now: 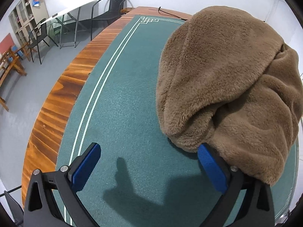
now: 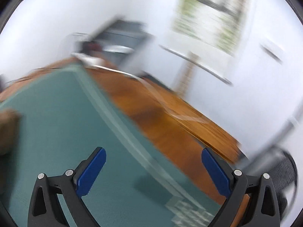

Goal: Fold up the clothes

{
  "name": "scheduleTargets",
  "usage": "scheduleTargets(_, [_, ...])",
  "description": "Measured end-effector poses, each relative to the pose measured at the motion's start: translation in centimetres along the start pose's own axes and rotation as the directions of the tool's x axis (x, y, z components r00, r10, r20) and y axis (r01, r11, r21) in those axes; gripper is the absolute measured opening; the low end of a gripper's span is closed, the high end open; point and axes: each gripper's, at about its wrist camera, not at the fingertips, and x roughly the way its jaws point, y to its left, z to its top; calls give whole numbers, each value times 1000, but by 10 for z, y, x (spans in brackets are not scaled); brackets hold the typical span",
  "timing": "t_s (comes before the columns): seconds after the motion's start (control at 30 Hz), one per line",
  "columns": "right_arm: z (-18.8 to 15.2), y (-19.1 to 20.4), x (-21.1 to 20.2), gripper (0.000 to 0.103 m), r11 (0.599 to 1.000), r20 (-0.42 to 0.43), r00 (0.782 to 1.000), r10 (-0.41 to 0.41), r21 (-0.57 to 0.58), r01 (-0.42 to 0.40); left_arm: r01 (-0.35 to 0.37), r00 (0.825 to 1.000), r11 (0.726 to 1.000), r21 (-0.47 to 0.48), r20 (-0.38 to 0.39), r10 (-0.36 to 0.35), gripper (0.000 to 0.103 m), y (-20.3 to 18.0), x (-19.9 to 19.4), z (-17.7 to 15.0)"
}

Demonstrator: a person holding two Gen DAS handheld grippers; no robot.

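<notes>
Chairs (image 1: 37, 36) and a glass table (image 1: 70, 13) sit far left in our left wrist view, cabinet (image 1: 20, 17) behind them on the wall. Next comes the wood table (image 1: 56, 102), then the green mat (image 1: 123, 104) with its white border lines. Left gripper (image 1: 149, 162) hangs over the mat, fingers spread wide, nothing between the pads. Its shadow falls on the mat right below. Fleece (image 1: 227, 79), brown and bunched, lies on the right part of the mat; its near edge drapes over the outside of our right finger (image 1: 214, 168), touching it but not pinched.

Right wrist view is heavily motion-blurred. Fleece (image 2: 7, 132) shows as a brown smear at the far left edge. Mat (image 2: 56, 123) fills the left, wood table (image 2: 161, 117) runs diagonally to the right. Right gripper (image 2: 153, 168) is spread wide too, empty, over the mat's border, well apart from the fleece. Background objects are too smeared to tell.
</notes>
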Motion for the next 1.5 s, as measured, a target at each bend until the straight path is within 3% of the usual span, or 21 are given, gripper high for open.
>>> scheduleTargets(0.07, [9,30,-9,103,982,-5,983,183,-36,-183,6,1000,1000,-2,1,-6,103,-5,-1,8])
scheduleTargets(0.1, [13,47,-13,103,957,-15,958,285,-46,-285,10,1000,1000,0,2,-10,103,-5,-6,13])
scheduleTargets(0.17, [19,77,-20,103,901,-41,903,428,-62,-429,13,1000,1000,-4,-15,-13,103,11,2,93])
scheduleTargets(0.23, [25,108,-26,103,838,-61,841,537,-76,-541,13,1000,1000,3,-27,-13,103,58,41,151])
scheduleTargets(0.33, [34,154,-35,103,757,-79,763,642,-96,-646,22,999,1000,20,-43,-22,103,90,36,155])
scheduleTargets(0.47, [53,206,-42,103,660,-86,670,737,-117,-742,36,998,999,23,-51,-35,103,107,8,130])
scheduleTargets(0.57, [67,243,-45,103,602,-120,619,776,-150,-784,37,998,999,1,-53,-37,103,121,4,124])
scheduleTargets(0.67, [69,282,-33,102,599,-183,629,756,-193,-777,24,998,999,-32,-61,-26,103,131,2,123])
scheduleTargets(0.73, [62,301,-21,92,594,-248,627,738,-202,-779,17,998,999,-52,-59,-20,103,137,4,127])
scheduleTargets(0.8, [55,320,-9,48,588,-311,624,717,-211,-781,15,998,998,-63,-53,-18,103,137,0,128])
scheduleTargets(0.87, [41,325,2,28,558,-372,589,718,-201,-806,10,999,998,-66,-46,-13,103,134,-8,129])
scheduleTargets(0.93, [20,320,-1,21,528,-399,583,708,-249,-812,9,999,998,-68,-40,-12,103,134,-5,133])
scheduleTargets(1.13, [-42,301,-25,18,402,-479,555,680,-390,-828,38,999,996,-79,-34,-40,103,131,6,148])
scheduleTargets(1.2, [-65,287,-29,18,383,-515,542,664,-388,-838,57,998,996,-73,-33,-60,103,125,11,155])
scheduleTargets(1.37, [-94,261,-16,18,431,-549,524,651,-302,-851,94,995,995,-23,-23,-94,103,103,20,167])
scheduleTargets(1.5, [-108,256,7,19,506,-574,558,600,-269,-820,102,995,995,16,-16,-102,103,87,30,177])
